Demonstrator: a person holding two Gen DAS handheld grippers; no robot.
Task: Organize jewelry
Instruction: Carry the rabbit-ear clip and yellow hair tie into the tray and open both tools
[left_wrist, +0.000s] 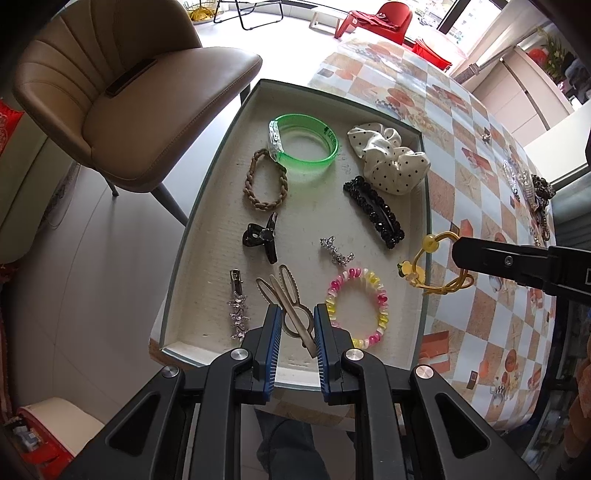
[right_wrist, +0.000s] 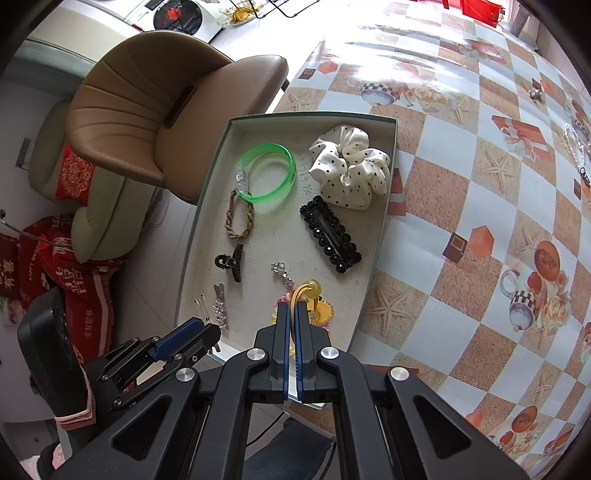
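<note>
The shallow tray (left_wrist: 218, 177) sat at the bench (left_wrist: 480, 206) edge, mid-frame in both views. In it: green bangle (left_wrist: 303, 146) and polka-dot scrunchie (left_wrist: 388, 158) along the top; braided brown hair tie (left_wrist: 264, 181) and black beaded clip (left_wrist: 373, 211) below them; black claw clip (left_wrist: 260, 238) and a small silver piece (left_wrist: 335, 250) at centre; star clip (left_wrist: 238, 306), beige hairpins (left_wrist: 286, 299) and pastel bead bracelet (left_wrist: 358, 306) at the bottom.

My left gripper (left_wrist: 297, 325) pointed steeply down at the tray's lower edge, its pads clamped on the beige hairpins.

My right gripper (right_wrist: 293, 314) was fully closed, pinching a yellow elastic hair tie (left_wrist: 436, 264), which dangled over the tray's lower right edge, just above the bead bracelet in the right wrist view.

More small trinkets (left_wrist: 532, 192) lay on the bench at far right.
</note>
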